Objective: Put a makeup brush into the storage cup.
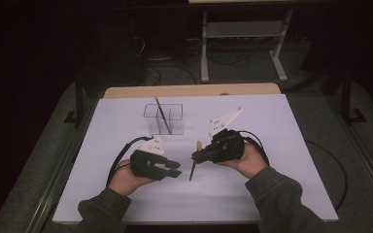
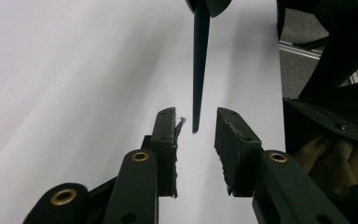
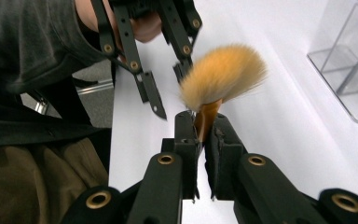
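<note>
My right gripper (image 1: 194, 156) is shut on a brush (image 1: 193, 170), just below its orange bristles (image 3: 223, 74), with the pads clamping the ferrule (image 3: 204, 123). The brush's dark, tapered handle (image 2: 200, 56) hangs down toward my left gripper (image 1: 177, 169). The handle's tip sits in the gap between the left gripper's (image 2: 196, 126) jaws, which stand apart and do not touch it. The right gripper view also shows the left gripper (image 3: 168, 88), open behind the bristles. Both grippers hover low over the white table (image 1: 272, 145).
A clear two-part holder (image 1: 163, 119) stands on the table behind the grippers, with another thin brush (image 1: 162, 115) leaning in it. The holder's corner (image 3: 349, 79) appears at the right of the right gripper view. The floor beyond the table is dark, with a stand and cables on it.
</note>
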`<state>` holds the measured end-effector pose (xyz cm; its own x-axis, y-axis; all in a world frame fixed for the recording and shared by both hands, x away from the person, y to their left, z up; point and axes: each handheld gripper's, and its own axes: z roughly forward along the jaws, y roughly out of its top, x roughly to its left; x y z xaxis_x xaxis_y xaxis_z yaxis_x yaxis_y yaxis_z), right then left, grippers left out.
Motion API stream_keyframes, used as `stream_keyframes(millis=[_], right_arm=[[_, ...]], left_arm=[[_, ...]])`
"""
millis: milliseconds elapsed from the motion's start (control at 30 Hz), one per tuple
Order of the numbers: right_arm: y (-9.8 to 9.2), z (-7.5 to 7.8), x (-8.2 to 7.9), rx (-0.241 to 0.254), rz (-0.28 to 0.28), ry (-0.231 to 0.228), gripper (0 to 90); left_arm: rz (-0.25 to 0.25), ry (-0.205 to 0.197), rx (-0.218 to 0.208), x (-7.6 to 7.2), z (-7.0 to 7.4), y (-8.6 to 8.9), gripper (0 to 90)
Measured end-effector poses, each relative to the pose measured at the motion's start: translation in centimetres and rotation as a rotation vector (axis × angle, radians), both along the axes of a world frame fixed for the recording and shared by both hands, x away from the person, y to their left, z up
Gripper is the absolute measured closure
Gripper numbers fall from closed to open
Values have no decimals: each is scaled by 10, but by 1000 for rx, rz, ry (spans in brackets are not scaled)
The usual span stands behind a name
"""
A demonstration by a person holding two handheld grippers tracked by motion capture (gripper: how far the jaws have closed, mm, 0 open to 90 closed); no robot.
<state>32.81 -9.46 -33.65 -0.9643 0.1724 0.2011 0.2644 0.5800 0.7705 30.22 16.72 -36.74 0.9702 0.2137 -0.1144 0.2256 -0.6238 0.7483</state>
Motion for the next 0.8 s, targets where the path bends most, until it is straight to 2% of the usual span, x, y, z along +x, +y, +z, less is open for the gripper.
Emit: stream_keyframes(millis=[233, 367, 467, 767, 800], right_arm=[[-8, -2, 5, -36, -24, 6, 827], [-10, -2, 7, -53, -33, 10, 827], [-11, -2, 10, -68, -38, 12, 827], [-13, -4, 15, -98, -54, 39, 826], [-13, -4, 17, -106, -48, 29, 827]], left_arm=[[31, -12, 9, -1, -3, 9, 654], [58, -14, 0, -3, -5, 14, 637], [63, -14, 12, -3, -7, 17, 633], [93, -18, 9, -6, -13, 27, 603], [96, -19, 9, -6, -14, 28, 600]])
